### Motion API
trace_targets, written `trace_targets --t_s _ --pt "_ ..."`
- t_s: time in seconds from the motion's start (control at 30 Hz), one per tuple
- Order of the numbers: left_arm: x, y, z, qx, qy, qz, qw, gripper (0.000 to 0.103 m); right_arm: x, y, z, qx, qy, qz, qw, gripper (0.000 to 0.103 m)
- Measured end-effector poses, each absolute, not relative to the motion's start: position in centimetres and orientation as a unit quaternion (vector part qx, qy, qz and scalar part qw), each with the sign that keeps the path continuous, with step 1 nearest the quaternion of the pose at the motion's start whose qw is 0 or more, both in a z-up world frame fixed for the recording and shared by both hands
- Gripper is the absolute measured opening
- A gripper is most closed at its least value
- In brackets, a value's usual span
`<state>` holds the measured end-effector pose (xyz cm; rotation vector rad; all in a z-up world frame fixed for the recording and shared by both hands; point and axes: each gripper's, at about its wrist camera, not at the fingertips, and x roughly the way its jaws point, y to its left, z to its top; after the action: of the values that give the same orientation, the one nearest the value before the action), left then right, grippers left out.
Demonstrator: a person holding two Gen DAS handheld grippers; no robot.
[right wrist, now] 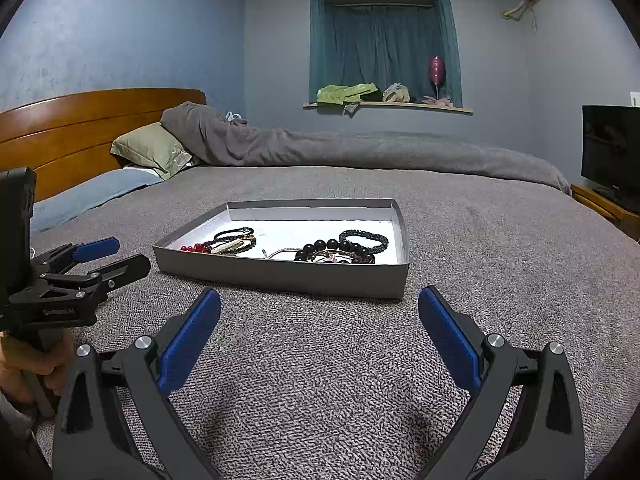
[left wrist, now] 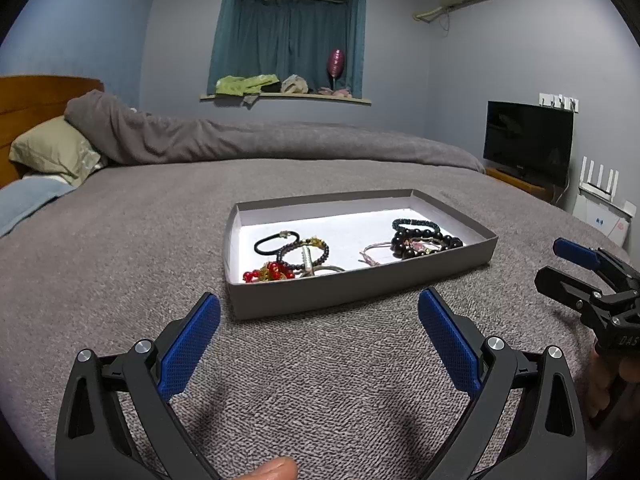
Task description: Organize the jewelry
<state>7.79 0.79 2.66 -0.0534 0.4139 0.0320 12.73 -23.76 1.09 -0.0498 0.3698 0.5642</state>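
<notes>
grey box (left wrist: 360,292) holds bracelets (left wrist: 424,240) | both jaws wide, empty

Both grippers, left gripper (left wrist: 319,322) and right gripper (right wrist: 319,316), were black angular frames with silver round-head screws, blue cross-hatched pads (left wrist: 188,350) lining the jaws, and white lettering on the bodies.

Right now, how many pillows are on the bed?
2: a green pillow leaning against the wooden headboard, and a blue pillow lying in front of it. The folded grey duvet may hide others.
</notes>
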Motion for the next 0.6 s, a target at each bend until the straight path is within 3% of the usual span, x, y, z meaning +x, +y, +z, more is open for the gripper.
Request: trace_targets --t_s 0.6 --pt "7.57 0.83 2.83 -0.027 0.201 0.017 0.979 0.098 12.72 -23.74 1.12 -0.025 0.181 0.277 0.943 0.098"
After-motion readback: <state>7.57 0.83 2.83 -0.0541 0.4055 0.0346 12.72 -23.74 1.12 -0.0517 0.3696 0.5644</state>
